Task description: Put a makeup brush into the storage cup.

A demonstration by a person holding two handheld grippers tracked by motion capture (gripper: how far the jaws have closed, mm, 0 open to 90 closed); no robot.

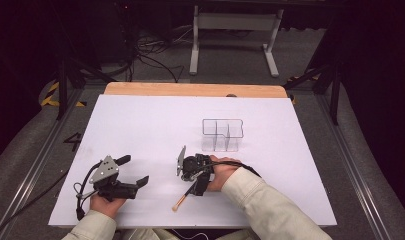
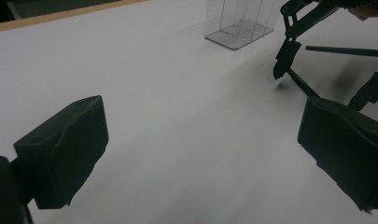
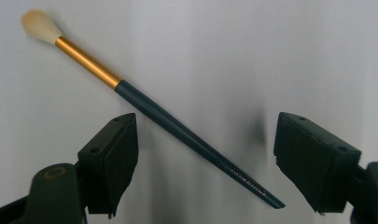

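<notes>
On the near left of the white counter (image 1: 140, 115), the left tongs (image 1: 135, 172) sit low over bare surface, released, jaws spread wide, nothing between them. Idle, by the look of it. From the left gripper view they face across open counter toward the other tongs, well apart from the work.

Centre, near edge: makeup brush (image 1: 185, 196) lying flat on the counter. Pale bristle tuft toward the person, gold ferrule, then dark tapered handle running up under the right hand. Not lifted.

Right tongs (image 3: 203, 165) poised above the brush, also released. The right gripper view looks straight down: the dark handle crosses the gap between the two jaws on a slant, tuft end out beyond the left jaw, thin tail end closer to the right jaw. Neither jaw appears to touch it, though I cannot be certain.

Farther back and slightly right: clear plastic organizer (image 1: 221, 134), upright, divided compartments, apparently empty. Stands apart from the brush.

Progress, as I judge it: early. Approach made, grasp not closed. Left to do: clamp the handle, lift, carry to the organizer, presumably drop it into a compartment.
</notes>
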